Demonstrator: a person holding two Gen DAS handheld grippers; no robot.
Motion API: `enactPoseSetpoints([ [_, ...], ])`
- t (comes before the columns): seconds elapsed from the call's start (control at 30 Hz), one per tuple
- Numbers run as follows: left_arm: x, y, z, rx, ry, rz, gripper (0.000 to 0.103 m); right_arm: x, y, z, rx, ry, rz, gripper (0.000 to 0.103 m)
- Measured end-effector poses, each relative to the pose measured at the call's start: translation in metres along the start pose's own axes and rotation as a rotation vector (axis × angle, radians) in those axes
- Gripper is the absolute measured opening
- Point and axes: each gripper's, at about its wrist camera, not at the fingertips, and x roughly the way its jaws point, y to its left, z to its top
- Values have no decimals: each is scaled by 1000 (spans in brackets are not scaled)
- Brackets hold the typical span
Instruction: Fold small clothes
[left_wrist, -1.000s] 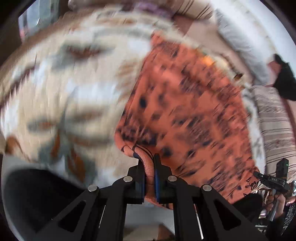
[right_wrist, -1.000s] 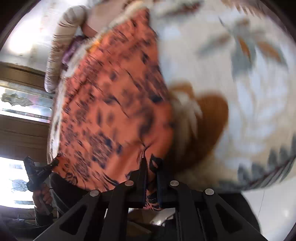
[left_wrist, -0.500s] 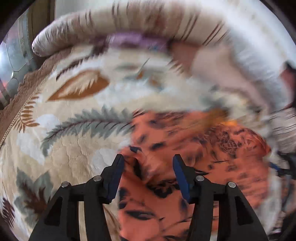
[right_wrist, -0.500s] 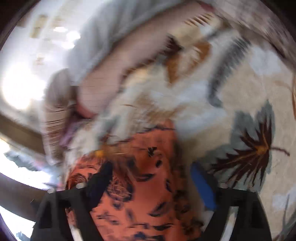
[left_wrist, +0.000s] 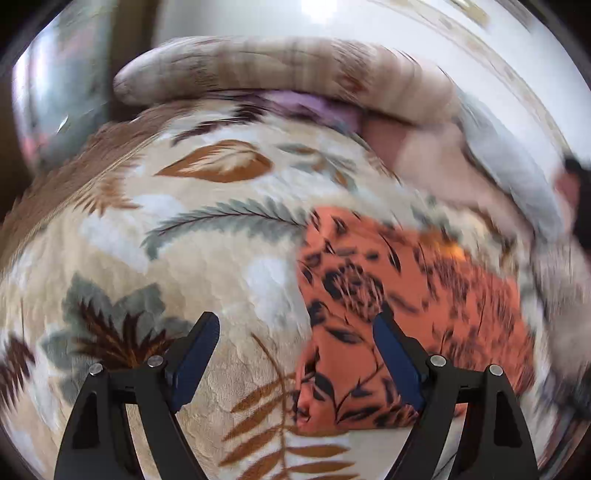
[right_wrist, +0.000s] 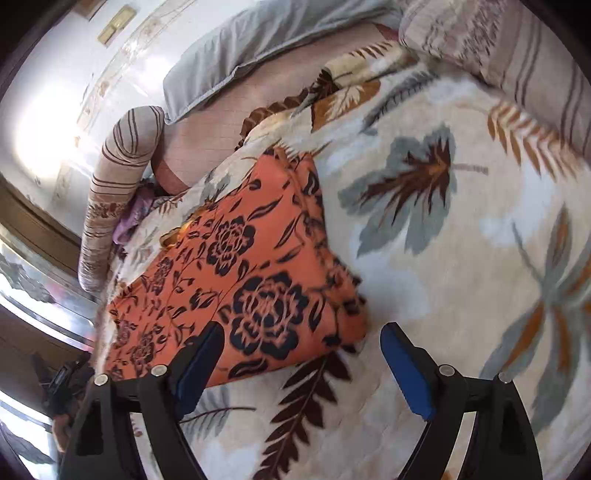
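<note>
An orange garment with a dark flower print (left_wrist: 406, 306) lies folded on the leaf-patterned blanket (left_wrist: 207, 266). My left gripper (left_wrist: 295, 325) hangs above the garment's left edge with its jaws opening. Blanket and the cloth's edge show between the fingers, and no pad presses on them. In the right wrist view the same garment (right_wrist: 251, 280) spreads out to the left. My right gripper (right_wrist: 303, 332) stands open over its near right corner and grips nothing.
A striped bolster pillow (left_wrist: 280, 70) lies along the far edge of the bed, with a purple cloth (left_wrist: 310, 107) tucked beside it. A grey pillow (right_wrist: 258, 48) and another striped pillow (right_wrist: 517, 55) lie further back. The blanket (right_wrist: 461, 295) stretches wide to the right.
Both grippers were shut on the garment's edge a second ago. They have let go, opened wide and drawn back, and the garment now rests flat on the blanket.
</note>
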Motion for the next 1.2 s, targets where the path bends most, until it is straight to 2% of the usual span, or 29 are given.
enactPoseSetpoints([
  [0.07, 9, -9, 9, 74, -27, 21, 85, 6, 9, 20, -68, -8, -7, 89],
  [0.13, 23, -9, 22, 90, -18, 43, 85, 18, 16, 49, -128, -25, -31, 87],
  [0.23, 46, -8, 44, 91, -2, 25, 85, 42, 24, 87, -164, -19, -53, 86],
  [0.27, 54, -8, 51, 91, -3, 34, 85, 55, 29, 100, -183, -10, -50, 84],
  [0.3, 61, -8, 56, 94, 1, 35, 85, 66, 35, 107, -199, -5, -66, 74],
  [0.33, 70, -9, 63, 96, 14, 29, 85, 73, 40, 111, -214, -1, -85, 67],
  [0.4, 82, -11, 70, 95, 23, 38, 85, 96, 48, 120, -250, 22, -100, 63],
  [0.53, 102, -14, 77, 93, 50, 25, 85, 126, 60, 123, -317, 5, -175, 63],
  [0.6, 108, -11, 77, 74, 52, 26, 84, 138, 62, 121, -330, 36, -170, 62],
  [0.63, 110, -10, 77, 67, 48, 28, 70, 142, 65, 121, -349, 44, -179, 42],
  [0.67, 111, -9, 78, 62, 51, 30, 39, 143, 69, 119, -377, 41, -208, 32],
  [0.73, 117, -7, 81, 50, 93, 40, 4, 139, 72, 120, -377, 34, -221, 5],
  [0.83, 105, -13, 87, 78, 42, 56, 0, 124, 83, 120, -415, -1, -249, 5],
  [0.9, 86, -20, 94, 107, -33, 74, 0, 102, 91, 121, -436, -63, -261, 5],
  [0.97, 71, -25, 103, 108, -87, 55, 0, 79, 92, 123, -413, -123, -256, 5],
  [1.0, 70, -27, 108, 109, -94, 46, 0, 74, 90, 124, -395, -123, -253, 5],
  [1.07, 83, -32, 113, 105, -65, 48, 0, 77, 82, 124, -374, -124, -280, 5],
  [1.13, 112, -35, 109, 107, 33, 54, 1, 94, 68, 123, -320, -85, -287, 10],
  [1.17, 126, -34, 104, 98, 87, 78, 1, 110, 59, 123, -286, -23, -283, 10],
  [1.2, 135, -32, 99, 86, 122, 110, 1, 135, 45, 121, -245, 95, -294, 18],
])
